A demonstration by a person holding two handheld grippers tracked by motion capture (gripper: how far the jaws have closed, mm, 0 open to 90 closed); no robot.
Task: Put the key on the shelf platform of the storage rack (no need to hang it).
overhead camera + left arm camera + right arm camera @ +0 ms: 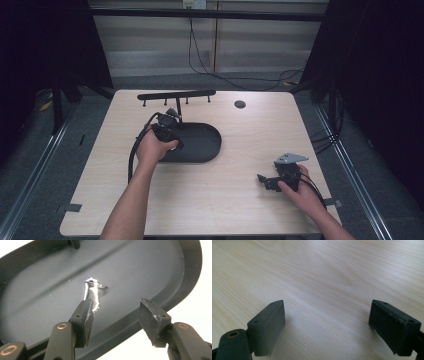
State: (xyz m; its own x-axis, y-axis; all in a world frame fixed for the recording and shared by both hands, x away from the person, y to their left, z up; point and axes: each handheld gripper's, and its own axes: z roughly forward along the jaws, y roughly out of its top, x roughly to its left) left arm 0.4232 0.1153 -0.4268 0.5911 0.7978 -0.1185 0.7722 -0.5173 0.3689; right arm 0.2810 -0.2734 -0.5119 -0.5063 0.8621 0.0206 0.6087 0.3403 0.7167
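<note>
Lying in the black oval tray, a small shiny metal clip with a ring rests on its floor. The left gripper hovers over the tray's near rim, jaws spread wide, one pad just beside the clip, gripping nothing. Near the table's right front, the right gripper rests low over bare wood, jaws spread, empty.

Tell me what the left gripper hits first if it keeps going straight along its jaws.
Most likely the shiny metal clip lying in the black tray. The left gripper is open, and its left jaw tip is already alongside the clip; depth is unclear, so the tray floor may come first.
</note>
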